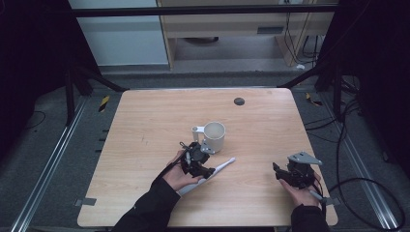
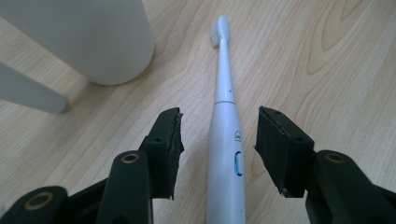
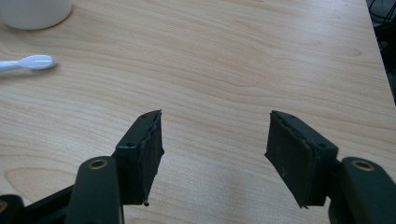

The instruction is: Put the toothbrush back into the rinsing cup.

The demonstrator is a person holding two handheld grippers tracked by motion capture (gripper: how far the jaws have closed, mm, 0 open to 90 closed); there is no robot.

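Note:
A white electric toothbrush (image 2: 225,154) lies flat on the wooden table (image 1: 145,121), its bristle head (image 2: 219,30) pointing away from my left gripper (image 2: 219,126). That gripper is open, one jaw on each side of the handle, not touching it. In the high view the left gripper (image 1: 202,166) hovers over the toothbrush (image 1: 223,166), just in front of a white mug (image 1: 214,136). The mug (image 2: 93,37) stands upright, its handle (image 2: 28,93) off to the left. My right gripper (image 3: 217,123) is open over bare wood and holds nothing; the high view shows the right gripper (image 1: 279,173) near the table's right front.
A small dark round spot (image 1: 239,101) sits near the far edge of the table. From the right gripper view, the toothbrush head (image 3: 32,62) and the mug's base (image 3: 35,11) lie at the upper left. Cables (image 1: 348,145) run along the floor to the right.

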